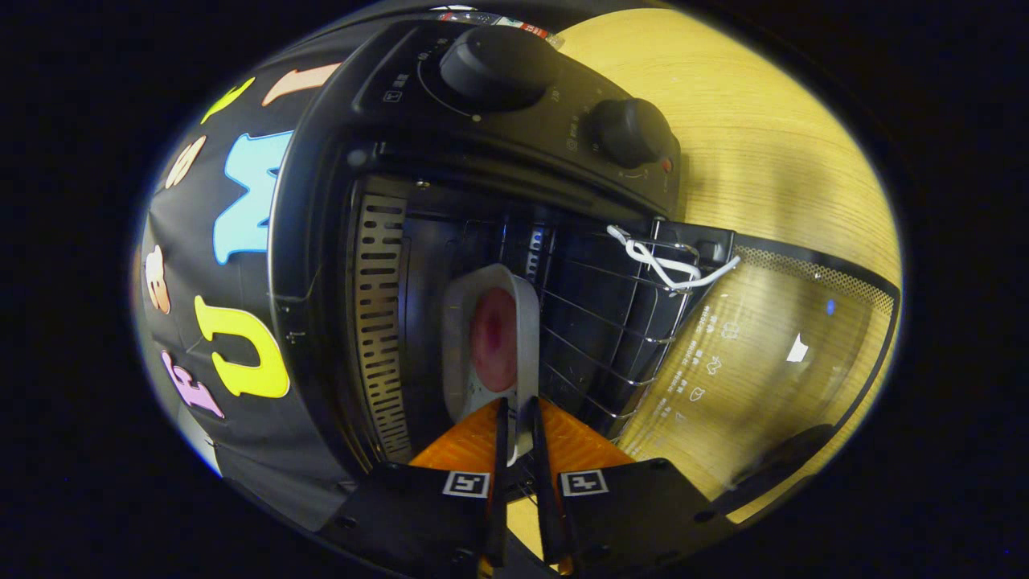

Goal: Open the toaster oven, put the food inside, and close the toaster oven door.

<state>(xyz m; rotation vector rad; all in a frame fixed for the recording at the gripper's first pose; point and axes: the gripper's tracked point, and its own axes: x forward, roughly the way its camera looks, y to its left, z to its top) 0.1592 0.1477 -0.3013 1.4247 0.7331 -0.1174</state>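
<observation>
The black toaster oven point(514, 153) stands open, and the whole scene appears rolled on its side. Its glass door point(772, 354) is folded down flat over the wooden table. Inside the cavity, a pale oval dish point(470, 322) holding a pinkish piece of food point(494, 338) rests against the wire rack point(611, 322). My gripper point(518, 410) reaches into the oven mouth. Its two fingers are close together and pinch the near rim of the dish between them.
Two round black knobs point(498, 64) point(631, 129) sit on the oven's control panel. A white tie point(671, 265) is looped on the rack's front corner near the door hinge. The door's dark handle point(776, 462) lies at its far edge. Light wooden table point(748, 145) surrounds the oven.
</observation>
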